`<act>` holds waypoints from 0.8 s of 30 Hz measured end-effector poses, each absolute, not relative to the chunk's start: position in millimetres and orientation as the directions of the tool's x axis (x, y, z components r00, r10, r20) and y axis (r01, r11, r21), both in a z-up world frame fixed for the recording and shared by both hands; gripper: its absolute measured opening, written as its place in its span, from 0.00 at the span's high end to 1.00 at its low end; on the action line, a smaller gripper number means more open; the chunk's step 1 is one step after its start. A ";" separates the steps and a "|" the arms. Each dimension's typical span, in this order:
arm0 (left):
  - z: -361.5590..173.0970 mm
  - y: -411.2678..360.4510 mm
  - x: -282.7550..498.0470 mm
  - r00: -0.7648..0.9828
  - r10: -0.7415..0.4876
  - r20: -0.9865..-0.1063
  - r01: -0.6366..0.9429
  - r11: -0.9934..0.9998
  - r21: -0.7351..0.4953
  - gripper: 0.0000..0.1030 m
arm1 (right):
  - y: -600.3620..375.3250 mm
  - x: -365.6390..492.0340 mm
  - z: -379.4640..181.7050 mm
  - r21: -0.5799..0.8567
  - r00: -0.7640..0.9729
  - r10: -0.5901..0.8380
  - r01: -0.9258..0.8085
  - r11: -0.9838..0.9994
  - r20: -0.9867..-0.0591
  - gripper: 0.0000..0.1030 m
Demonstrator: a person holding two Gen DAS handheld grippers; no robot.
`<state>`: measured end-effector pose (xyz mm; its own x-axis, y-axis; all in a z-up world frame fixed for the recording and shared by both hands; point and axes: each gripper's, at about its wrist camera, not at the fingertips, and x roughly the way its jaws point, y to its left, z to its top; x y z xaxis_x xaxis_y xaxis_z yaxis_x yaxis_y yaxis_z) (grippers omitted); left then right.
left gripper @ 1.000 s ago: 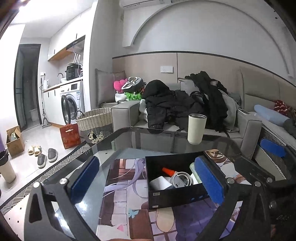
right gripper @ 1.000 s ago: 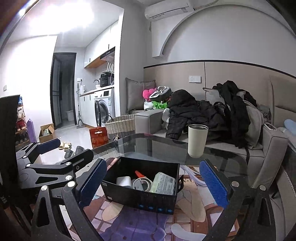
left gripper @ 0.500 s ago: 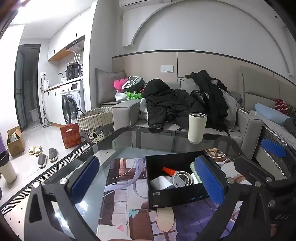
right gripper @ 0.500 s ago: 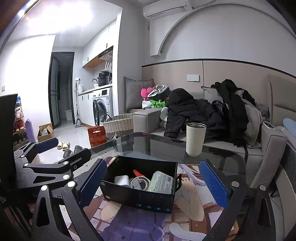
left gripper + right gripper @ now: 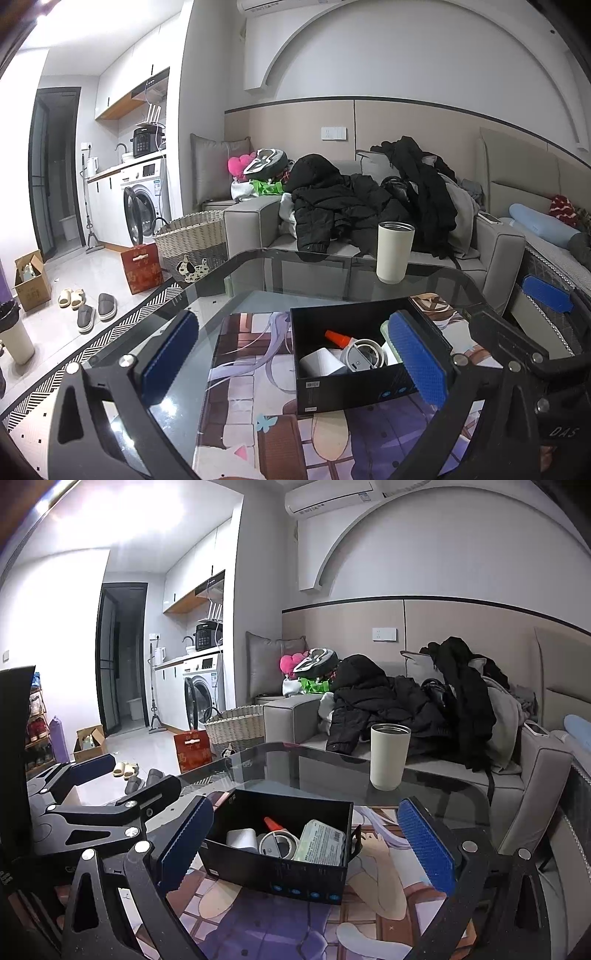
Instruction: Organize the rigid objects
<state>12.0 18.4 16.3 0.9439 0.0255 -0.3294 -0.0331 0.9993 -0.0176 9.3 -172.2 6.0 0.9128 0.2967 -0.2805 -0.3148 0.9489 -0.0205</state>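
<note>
Black box (image 5: 273, 875) holds tape roll (image 5: 277, 844), packet (image 5: 320, 843).

The letters "DAS" are seen printed in white on the black frame of the right gripper (image 5: 546, 295), low at the right edge of the left wrist view; the labels on the black box (image 5: 354, 391) and the washing machine (image 5: 144, 195) cannot be read

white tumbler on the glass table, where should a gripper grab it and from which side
Grip the white tumbler around its mid-body, approaching level from the near side, likely with the right gripper. It stands upright and alone beyond the black box; its round wall narrows slightly downward.
</note>
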 end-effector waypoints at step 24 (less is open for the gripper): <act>15.6 15.8 12.9 0.939 0.024 -0.343 -0.032 0.999 -0.017 0.00 | -173.8 8.7 5.2 -0.026 0.918 0.279 -0.298 0.954 -0.282 0.01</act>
<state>12.9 15.8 15.6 0.9390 0.0242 -0.3430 -0.0319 0.9994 -0.0167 8.7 -173.8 5.2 0.9180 0.2791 -0.2818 -0.2981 0.9542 -0.0262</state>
